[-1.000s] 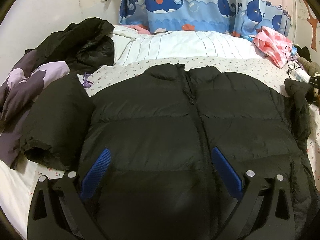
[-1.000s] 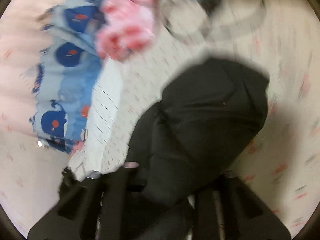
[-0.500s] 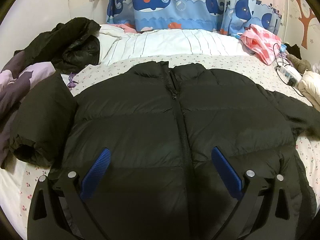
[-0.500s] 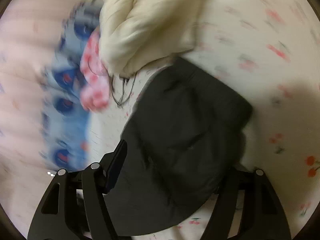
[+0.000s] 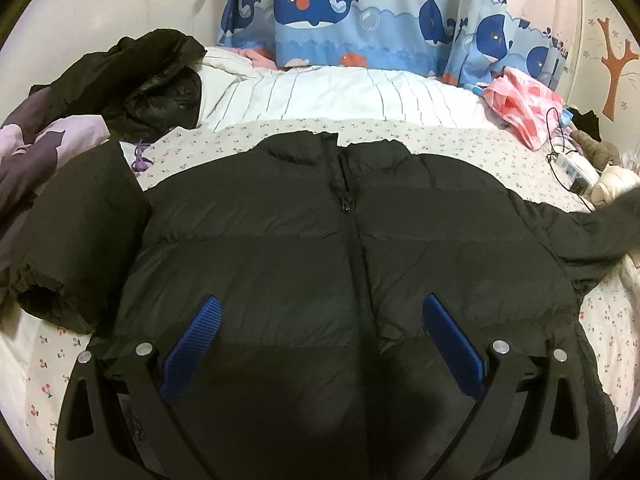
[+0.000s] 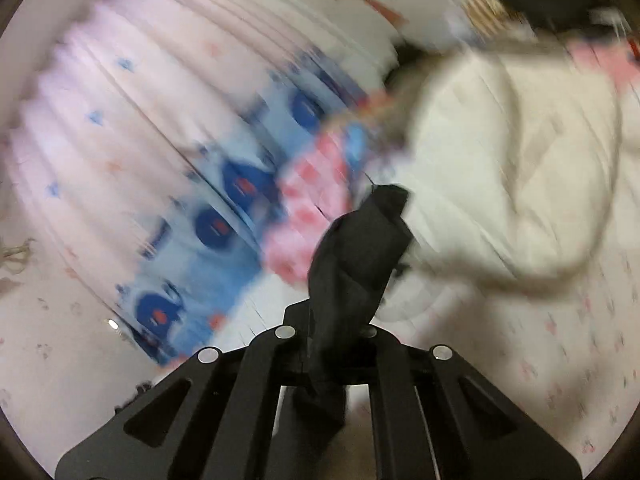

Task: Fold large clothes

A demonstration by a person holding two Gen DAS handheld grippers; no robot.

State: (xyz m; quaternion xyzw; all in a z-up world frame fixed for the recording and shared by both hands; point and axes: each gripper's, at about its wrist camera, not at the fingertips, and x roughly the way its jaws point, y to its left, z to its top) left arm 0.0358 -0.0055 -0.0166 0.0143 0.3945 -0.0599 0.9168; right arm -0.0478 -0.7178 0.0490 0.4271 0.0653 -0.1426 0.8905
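A black puffer jacket [image 5: 320, 248] lies front up on the bed, zipped, collar towards the curtain. Its left sleeve [image 5: 76, 236] is folded down beside the body. Its right sleeve [image 5: 592, 228] stretches to the right edge, where the end rises, blurred. My left gripper [image 5: 318, 336] hovers open over the jacket's lower front, blue pads [image 5: 192, 344] wide apart with nothing between them. In the right wrist view my right gripper [image 6: 340, 320] is shut on the black sleeve cuff [image 6: 360, 248], which sticks up between the closed fingers, lifted off the bed.
A dark coat [image 5: 152, 80] and purple clothes [image 5: 36, 152] are heaped at the left. A striped white duvet [image 5: 340, 96] lies behind the jacket, pink cloth [image 5: 524, 100] and a power strip with cables [image 5: 576, 168] at the right. A cream garment [image 6: 500, 168] lies beyond the held cuff.
The right gripper let the sleeve spread on the bed, then shut on its cuff and swung up; the sleeve now stretches right. The left gripper stayed open over the jacket.
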